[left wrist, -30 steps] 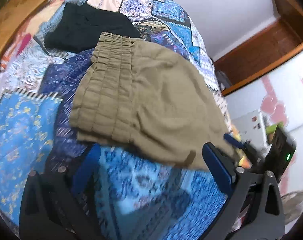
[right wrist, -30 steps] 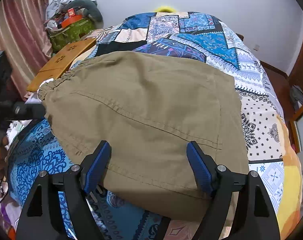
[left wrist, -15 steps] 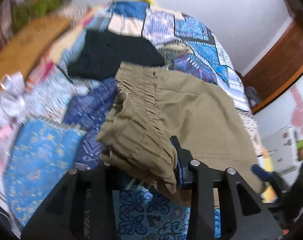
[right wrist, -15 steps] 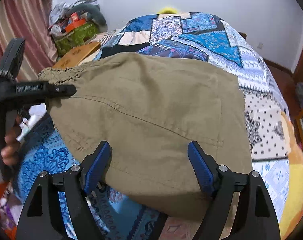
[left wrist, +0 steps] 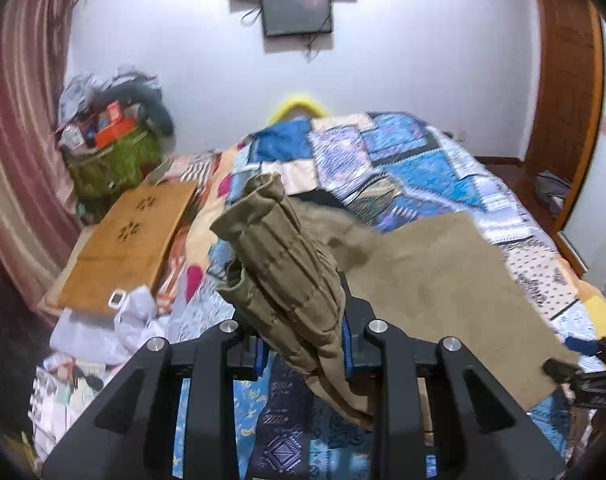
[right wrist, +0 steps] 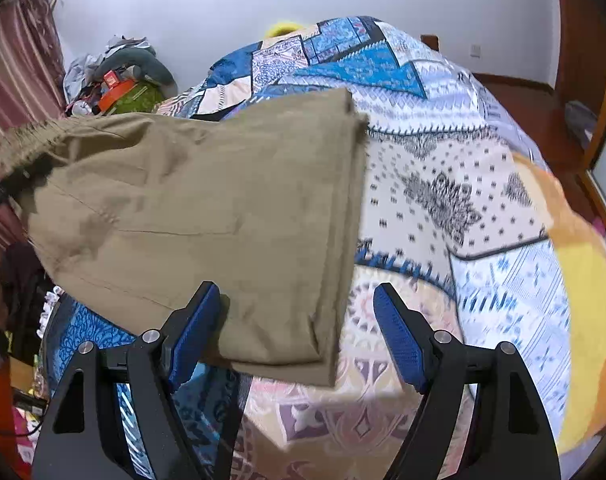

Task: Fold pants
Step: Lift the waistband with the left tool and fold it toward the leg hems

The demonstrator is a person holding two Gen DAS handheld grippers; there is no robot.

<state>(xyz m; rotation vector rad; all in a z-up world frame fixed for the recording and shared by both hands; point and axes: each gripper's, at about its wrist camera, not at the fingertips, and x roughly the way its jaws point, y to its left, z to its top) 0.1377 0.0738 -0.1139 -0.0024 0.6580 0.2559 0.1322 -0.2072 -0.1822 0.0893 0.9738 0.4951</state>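
Note:
The khaki pants [left wrist: 435, 280] are folded and lifted off the patchwork bed. My left gripper [left wrist: 303, 354] is shut on their gathered elastic waistband [left wrist: 279, 256], which bunches up between the fingers. In the right wrist view the pants [right wrist: 207, 208] hang as a flat panel from the left, with the left gripper's tip [right wrist: 7, 188] at the waistband. My right gripper [right wrist: 295, 332] is open, its blue pads on either side of the pants' lower hem corner without closing on it.
The patchwork quilt [right wrist: 443, 184] covers the bed [left wrist: 403, 160]. A black garment [left wrist: 323, 200] lies behind the pants. A wooden board [left wrist: 131, 240] and clutter lie at the bed's left. A green bag [left wrist: 111, 160] stands by the curtain.
My left gripper closed on the waistband and lifted it, raising the pants off the bed. The right gripper stayed open and shifted right, toward the hem corner.

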